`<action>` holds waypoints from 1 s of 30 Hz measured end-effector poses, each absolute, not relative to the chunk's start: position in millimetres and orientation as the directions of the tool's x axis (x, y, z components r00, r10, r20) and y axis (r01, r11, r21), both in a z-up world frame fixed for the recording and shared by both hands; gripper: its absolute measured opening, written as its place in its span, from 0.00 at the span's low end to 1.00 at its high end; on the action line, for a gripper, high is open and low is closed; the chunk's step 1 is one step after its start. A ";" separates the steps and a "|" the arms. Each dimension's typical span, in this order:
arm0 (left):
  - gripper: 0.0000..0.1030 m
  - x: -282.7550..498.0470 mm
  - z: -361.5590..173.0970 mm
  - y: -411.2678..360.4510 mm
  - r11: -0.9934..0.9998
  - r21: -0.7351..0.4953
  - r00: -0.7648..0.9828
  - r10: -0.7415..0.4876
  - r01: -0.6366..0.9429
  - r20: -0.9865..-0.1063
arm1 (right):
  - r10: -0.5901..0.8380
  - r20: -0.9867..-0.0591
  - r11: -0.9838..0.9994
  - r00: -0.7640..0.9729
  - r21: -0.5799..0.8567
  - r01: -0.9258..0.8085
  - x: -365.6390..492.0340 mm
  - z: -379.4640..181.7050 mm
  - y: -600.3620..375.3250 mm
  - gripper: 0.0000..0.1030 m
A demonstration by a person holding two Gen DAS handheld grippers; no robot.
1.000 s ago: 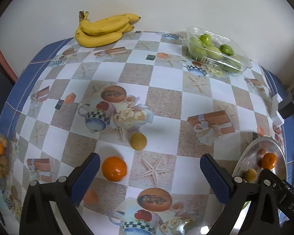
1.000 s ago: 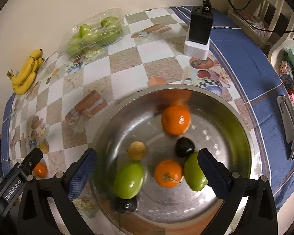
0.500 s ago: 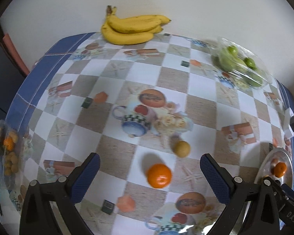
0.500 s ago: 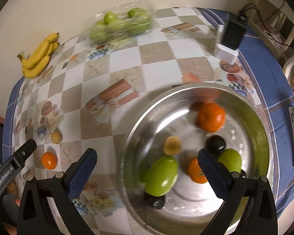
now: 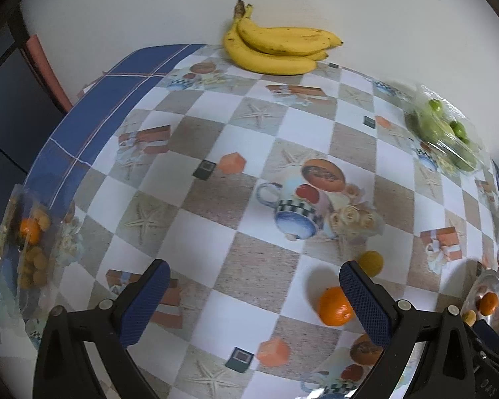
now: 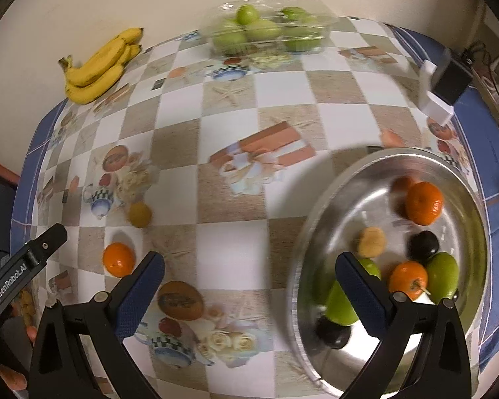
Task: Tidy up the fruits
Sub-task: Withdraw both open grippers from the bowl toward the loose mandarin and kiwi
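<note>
A: What do you see on the table?

B: A steel bowl stands at the right side. Inside it are 2 oranges, one at the far side and one nearer, 2 green fruits, a small yellow fruit and 2 dark fruits.

A: And outside the bowl?

B: 1 loose orange lies on the cloth, and just beyond it a small yellow-brown fruit. They are near each other but do not touch. Both are well apart from the bowl.

A: Where are the grippers?

B: The left gripper hangs above the cloth with its fingers wide apart, holding nothing. In its view the loose orange sits just beside the right finger, partly behind it. The right gripper is also spread wide and empty. Its right finger stands in front of the bowl's near part, its left finger over the cloth.

A: Other fruit?

B: A bunch of bananas lies at the far edge against the wall. A clear box of green fruits is at the far side too. At the left edge there is a clear bag with small orange and yellowish fruits, blurred.

A: Anything else?

B: A black and white charger near the right edge.
</note>
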State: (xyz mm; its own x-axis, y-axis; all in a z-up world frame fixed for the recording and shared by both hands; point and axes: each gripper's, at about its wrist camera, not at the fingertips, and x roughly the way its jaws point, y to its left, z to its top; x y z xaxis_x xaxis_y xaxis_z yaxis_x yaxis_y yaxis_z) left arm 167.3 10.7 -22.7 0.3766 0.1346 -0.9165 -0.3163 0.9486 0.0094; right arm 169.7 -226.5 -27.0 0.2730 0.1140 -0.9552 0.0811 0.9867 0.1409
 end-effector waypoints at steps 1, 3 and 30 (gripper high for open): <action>1.00 167.1 -22.6 12.5 0.948 0.008 0.377 0.134 -0.319 -0.917 | 0.120 -0.954 0.987 0.275 0.145 0.074 170.3 -26.8 -222.2 0.99; 1.00 166.2 -22.2 16.7 0.945 0.006 0.378 0.136 -0.326 -0.916 | 0.135 -0.951 0.986 0.278 0.157 0.060 170.8 -26.6 -215.6 0.99; 0.95 170.4 -52.9 7.9 0.939 -0.135 0.323 -0.028 -0.315 -0.946 | 0.143 -0.961 0.990 0.238 0.141 -0.026 171.8 -44.3 -187.4 0.99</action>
State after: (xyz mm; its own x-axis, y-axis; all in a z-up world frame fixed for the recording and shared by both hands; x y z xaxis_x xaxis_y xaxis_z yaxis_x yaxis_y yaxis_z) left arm 170.4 7.9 -52.9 0.3226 -0.0275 -0.9461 -0.3151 0.9394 -0.1348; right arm 171.8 -187.4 -44.3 0.2382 0.1427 -0.9607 -0.0263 0.9897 0.1405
